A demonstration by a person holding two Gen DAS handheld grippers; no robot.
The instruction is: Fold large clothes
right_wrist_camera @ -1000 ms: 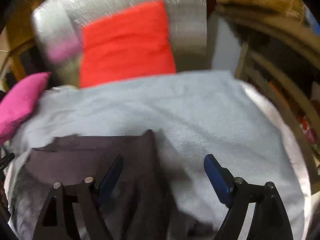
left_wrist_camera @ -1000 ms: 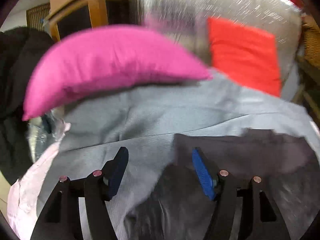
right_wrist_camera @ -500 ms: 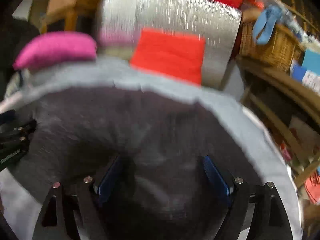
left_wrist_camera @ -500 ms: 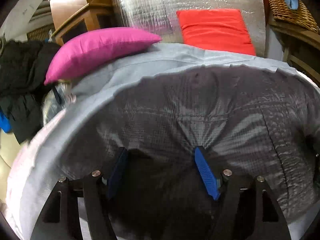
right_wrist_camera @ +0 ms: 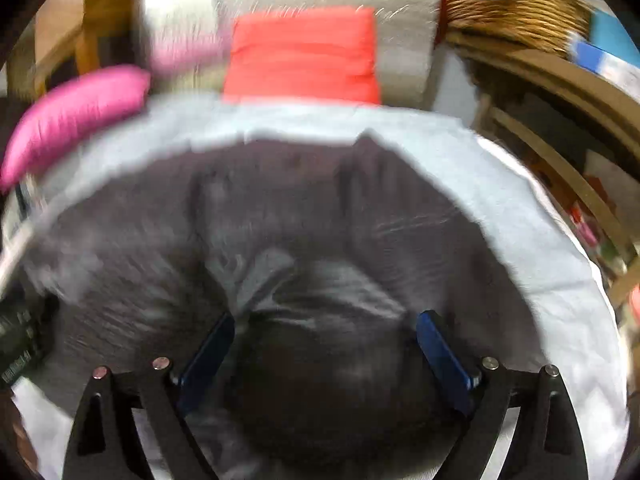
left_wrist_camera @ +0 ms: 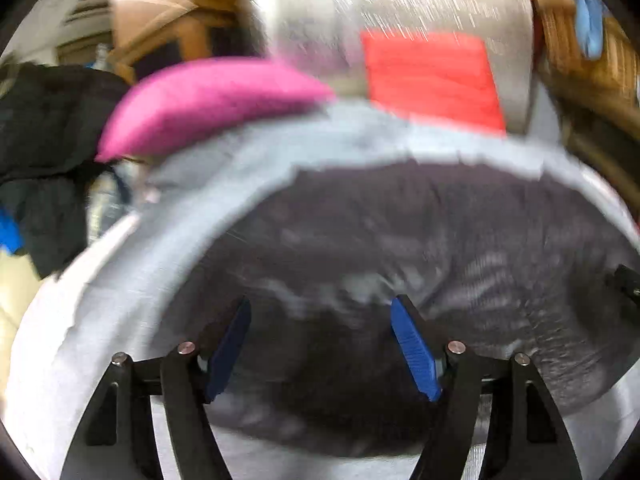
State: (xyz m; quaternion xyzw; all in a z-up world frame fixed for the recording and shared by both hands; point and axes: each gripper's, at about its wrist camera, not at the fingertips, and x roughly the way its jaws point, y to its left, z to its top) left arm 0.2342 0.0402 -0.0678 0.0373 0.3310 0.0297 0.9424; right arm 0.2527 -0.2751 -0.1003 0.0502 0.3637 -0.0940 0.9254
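A dark grey garment [left_wrist_camera: 400, 232] lies spread over a light grey sheet [left_wrist_camera: 120, 280], rumpled in its near part. My left gripper [left_wrist_camera: 320, 308] hovers over the garment's near left part. Its jaws are opening, and the cloth lies below the blue pads [left_wrist_camera: 412, 344], not pinched. In the right wrist view the same garment [right_wrist_camera: 280, 200] covers most of the sheet [right_wrist_camera: 520, 220]. My right gripper [right_wrist_camera: 326, 320] is over a raised fold near the front. Its jaws are opening wide too, and its pads press on nothing.
A pink pillow [left_wrist_camera: 208, 100] and a red cushion [left_wrist_camera: 432, 80] rest at the far end against a silver foil panel [left_wrist_camera: 400, 4]. Dark clothes [left_wrist_camera: 40, 140] are piled at the left. A wicker basket [right_wrist_camera: 512, 4] and wooden shelving [right_wrist_camera: 560, 92] stand at the right.
Both views have pulled back toward the near edge, so the dark garment now fills most of the sheet. Both pairs of jaws stand wider. The pillows look farther away.
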